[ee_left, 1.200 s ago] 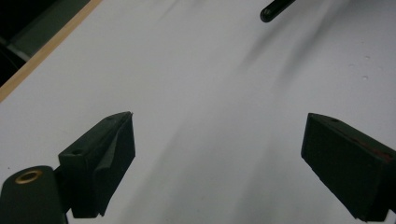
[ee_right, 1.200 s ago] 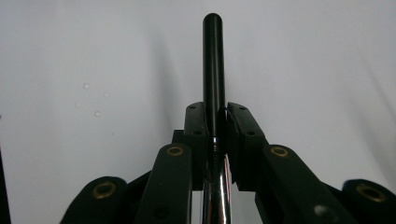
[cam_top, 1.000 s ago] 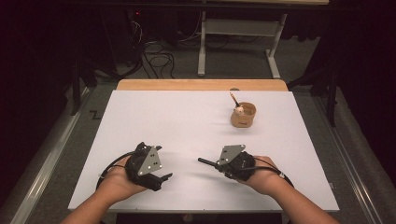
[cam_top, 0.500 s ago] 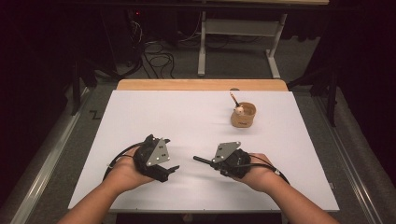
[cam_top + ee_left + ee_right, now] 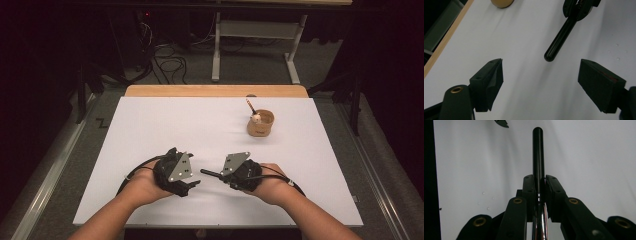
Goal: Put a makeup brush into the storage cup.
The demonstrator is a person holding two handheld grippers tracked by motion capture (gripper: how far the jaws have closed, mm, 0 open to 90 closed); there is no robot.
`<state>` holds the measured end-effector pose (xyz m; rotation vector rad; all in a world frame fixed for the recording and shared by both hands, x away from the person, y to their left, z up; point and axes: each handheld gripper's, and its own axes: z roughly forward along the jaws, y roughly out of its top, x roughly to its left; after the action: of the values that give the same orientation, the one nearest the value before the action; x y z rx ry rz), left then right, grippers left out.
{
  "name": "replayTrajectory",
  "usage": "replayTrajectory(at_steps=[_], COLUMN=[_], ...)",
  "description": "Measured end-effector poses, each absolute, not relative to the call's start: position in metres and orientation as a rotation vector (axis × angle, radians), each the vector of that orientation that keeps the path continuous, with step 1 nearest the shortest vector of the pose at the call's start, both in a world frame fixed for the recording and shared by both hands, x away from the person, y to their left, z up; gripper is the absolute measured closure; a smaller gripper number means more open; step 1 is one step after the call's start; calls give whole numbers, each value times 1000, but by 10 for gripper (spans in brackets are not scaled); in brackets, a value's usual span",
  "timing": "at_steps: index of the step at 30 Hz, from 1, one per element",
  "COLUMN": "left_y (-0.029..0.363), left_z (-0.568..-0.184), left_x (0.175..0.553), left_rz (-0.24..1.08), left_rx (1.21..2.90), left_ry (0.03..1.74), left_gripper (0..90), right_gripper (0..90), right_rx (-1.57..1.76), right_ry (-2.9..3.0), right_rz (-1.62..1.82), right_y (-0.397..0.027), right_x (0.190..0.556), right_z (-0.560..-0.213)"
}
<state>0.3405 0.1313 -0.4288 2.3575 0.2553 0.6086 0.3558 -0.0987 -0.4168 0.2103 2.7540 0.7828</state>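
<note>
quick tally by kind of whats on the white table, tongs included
tongs: 2, left tongs and right tongs
black-handled tool: 1, clamped in the right tongs
brown cup: 1
stick standing in the cup: 1
total: 5

Black-handled rod [image 5: 537, 157], level, above table

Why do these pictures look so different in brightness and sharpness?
High view: the white table is brightly lit and sharp, the room around it nearly black. Left gripper view: soft streaky shadows cross the table, and the near jaws look slightly blurred. Right gripper view: dim and grey, dark at the left edge, with a glint on the black rod low down, where its chrome part sits between the jaws.
</note>
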Motion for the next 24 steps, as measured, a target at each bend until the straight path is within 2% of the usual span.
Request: replayTrajectory(at_steps=[24], left_y=[118], left_z=[-431], left_x=[337], left_rz=[615], left_rx=[2336], left_ry=[193], left_gripper=[388], right_gripper=[804], right_rx=[186], right_ry=[2756], right_rz=[808], right_y=[-92], right_x=[354], right_z=[-413])
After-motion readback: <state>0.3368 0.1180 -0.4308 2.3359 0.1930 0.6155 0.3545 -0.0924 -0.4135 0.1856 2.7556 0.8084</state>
